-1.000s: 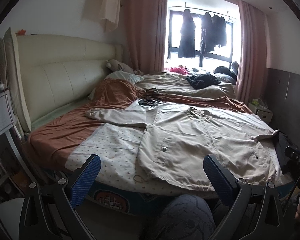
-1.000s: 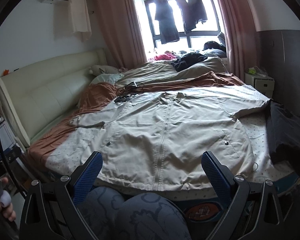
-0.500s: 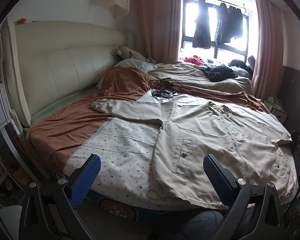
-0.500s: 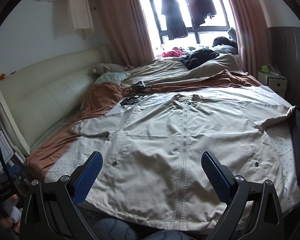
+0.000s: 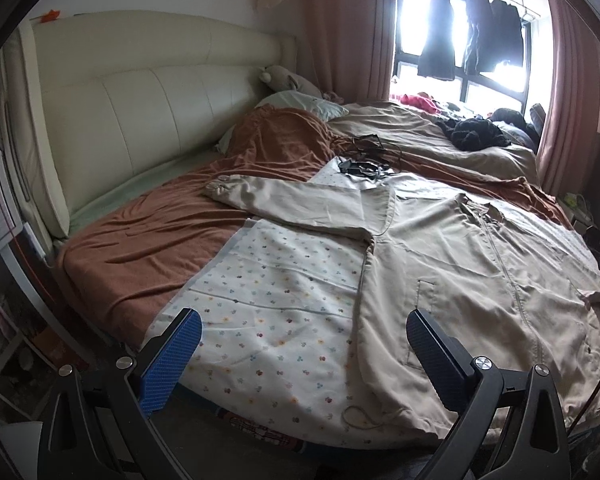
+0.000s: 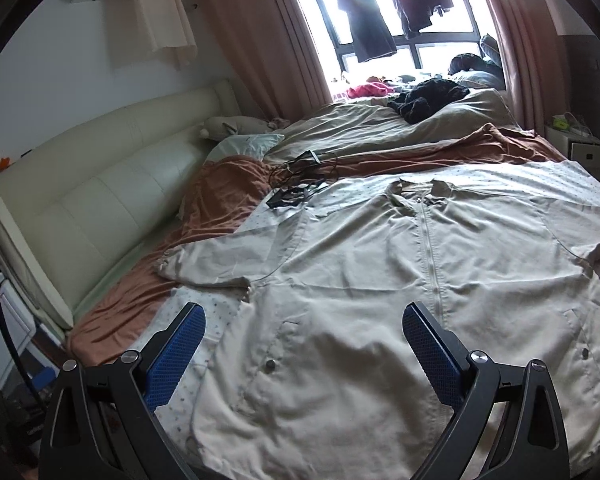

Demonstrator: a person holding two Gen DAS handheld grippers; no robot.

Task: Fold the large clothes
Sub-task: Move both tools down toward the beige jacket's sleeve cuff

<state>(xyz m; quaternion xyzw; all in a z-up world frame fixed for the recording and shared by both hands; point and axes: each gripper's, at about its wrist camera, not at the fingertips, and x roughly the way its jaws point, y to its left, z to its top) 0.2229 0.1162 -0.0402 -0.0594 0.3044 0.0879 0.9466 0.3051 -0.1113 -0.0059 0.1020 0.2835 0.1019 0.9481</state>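
Observation:
A large beige zip jacket (image 5: 472, 264) lies spread flat, front up, on the bed; it also shows in the right wrist view (image 6: 400, 280). Its left sleeve (image 5: 292, 204) stretches out toward the headboard. My left gripper (image 5: 304, 344) is open and empty above the near edge of the bed, over the flowered sheet and the jacket's left hem. My right gripper (image 6: 304, 340) is open and empty above the jacket's lower front, left of the zip.
A flowered sheet (image 5: 276, 312) and rust blanket (image 5: 160, 240) cover the bed. Cables and small dark devices (image 5: 364, 160) lie by the collar. A black garment (image 6: 428, 96) sits on the far duvet. A cream headboard (image 5: 132, 96) is left; a nightstand (image 6: 576, 144) is right.
Both grippers have moved forward and in over the bed, closer to the jacket. The person's knees have dropped out of both views. The jacket has not moved.

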